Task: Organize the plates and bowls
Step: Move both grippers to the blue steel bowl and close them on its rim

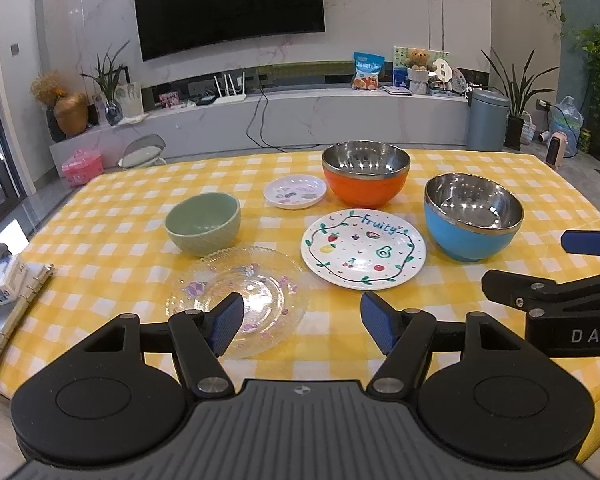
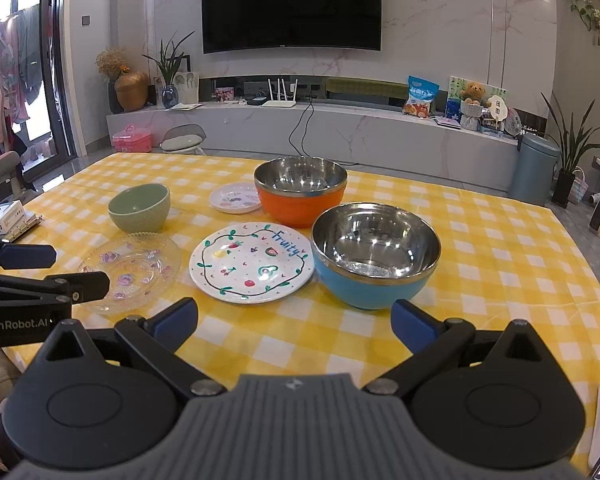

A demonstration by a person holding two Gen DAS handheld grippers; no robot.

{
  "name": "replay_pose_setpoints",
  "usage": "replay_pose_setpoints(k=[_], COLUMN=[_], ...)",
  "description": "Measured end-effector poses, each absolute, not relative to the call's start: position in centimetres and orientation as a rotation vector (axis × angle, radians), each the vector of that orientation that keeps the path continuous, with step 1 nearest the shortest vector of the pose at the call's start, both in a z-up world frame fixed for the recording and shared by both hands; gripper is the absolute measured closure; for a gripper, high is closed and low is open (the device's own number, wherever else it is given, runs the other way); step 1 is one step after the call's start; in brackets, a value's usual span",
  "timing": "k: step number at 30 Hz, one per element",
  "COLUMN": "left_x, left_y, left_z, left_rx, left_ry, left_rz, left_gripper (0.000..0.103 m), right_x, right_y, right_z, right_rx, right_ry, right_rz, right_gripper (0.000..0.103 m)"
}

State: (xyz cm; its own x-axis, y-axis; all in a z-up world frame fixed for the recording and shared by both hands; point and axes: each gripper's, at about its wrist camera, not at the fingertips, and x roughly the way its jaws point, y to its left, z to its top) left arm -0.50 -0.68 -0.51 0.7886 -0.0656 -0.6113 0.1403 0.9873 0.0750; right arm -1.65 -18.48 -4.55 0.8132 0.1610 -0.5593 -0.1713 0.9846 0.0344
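Glass plate: fragile, slippery; pinch at rim.
Blue bowl: light, stiff; grip wall.
Left claw: released.
Right claw: released.

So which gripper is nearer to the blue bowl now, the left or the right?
Right. The right gripper hangs open just in front of the blue bowl; the left gripper, also open, sits further left, over the glass plate.
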Motion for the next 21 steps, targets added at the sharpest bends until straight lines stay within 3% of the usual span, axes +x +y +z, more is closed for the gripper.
replay_pose_setpoints(k=[7, 13, 21], left_x=[0.9, 3.0, 6.2], left_y=[-0.6, -1.6, -3.6], left_z=[1.2, 2.6, 3.4], left_rx=[0.0, -0.026, -0.072], left_ry=[0.691, 0.675, 0.659], left_rz=[-0.2, -0.238, -0.287], left_gripper=[0.026, 0.041, 0.037], right_x=[-0.6, 1.0, 4.2], right_y=[-19.1, -20.0, -22.9], right_z=[-4.6, -3.8, -1.7], right_rx=[0.024, 0.006, 0.078], right_ry=[0.625, 0.612, 0.59], right_rz=[0.154, 0.082, -0.017], right_gripper=[0.002, 0.003, 0.003])
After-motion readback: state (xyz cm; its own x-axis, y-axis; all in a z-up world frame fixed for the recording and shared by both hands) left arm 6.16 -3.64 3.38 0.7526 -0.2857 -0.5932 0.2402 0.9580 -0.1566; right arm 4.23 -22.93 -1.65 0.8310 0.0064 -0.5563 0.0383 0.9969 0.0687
